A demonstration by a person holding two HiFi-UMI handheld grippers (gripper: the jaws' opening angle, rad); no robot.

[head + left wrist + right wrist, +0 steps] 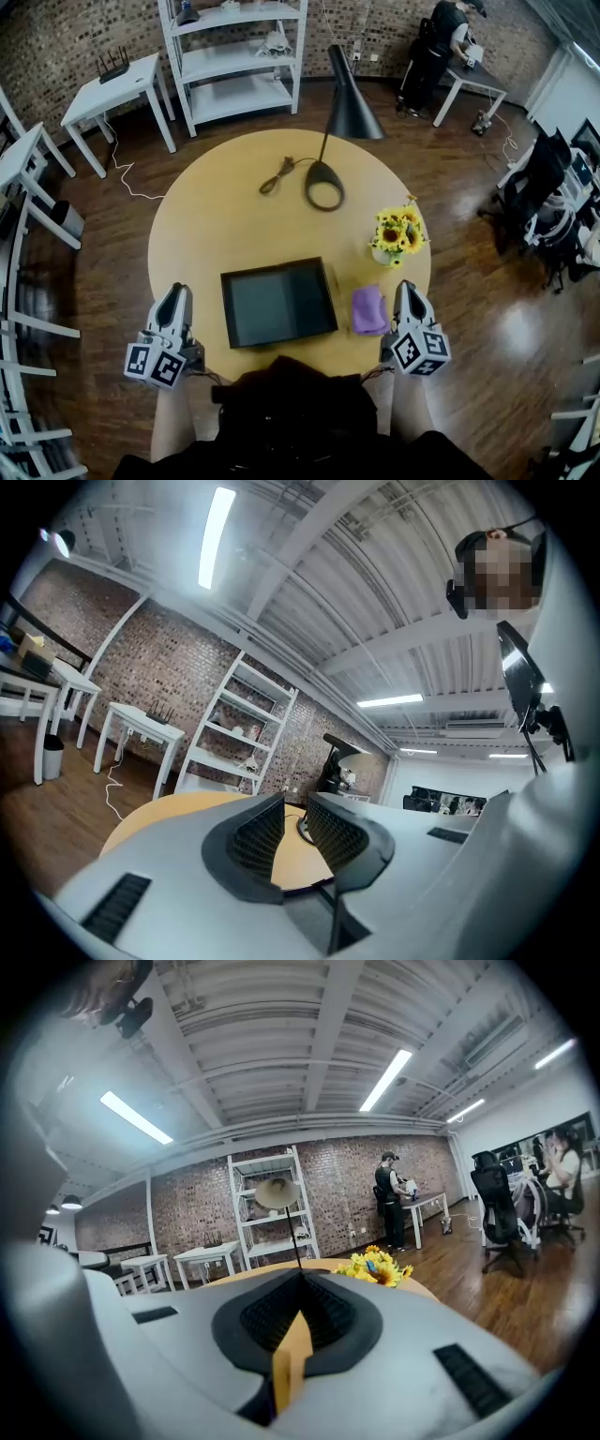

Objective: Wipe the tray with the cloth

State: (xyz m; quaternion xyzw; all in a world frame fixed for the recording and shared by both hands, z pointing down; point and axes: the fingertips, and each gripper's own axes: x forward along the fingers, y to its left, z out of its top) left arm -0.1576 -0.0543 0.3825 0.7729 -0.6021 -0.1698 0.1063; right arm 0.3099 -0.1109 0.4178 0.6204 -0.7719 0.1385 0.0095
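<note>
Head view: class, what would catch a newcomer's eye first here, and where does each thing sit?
A dark tray lies near the front edge of the round yellow table, with a purple cloth just right of it. Behind them stand a black lamp and, at the right, a vase of sunflowers. The left gripper and right gripper flank the tray, both empty.
</note>
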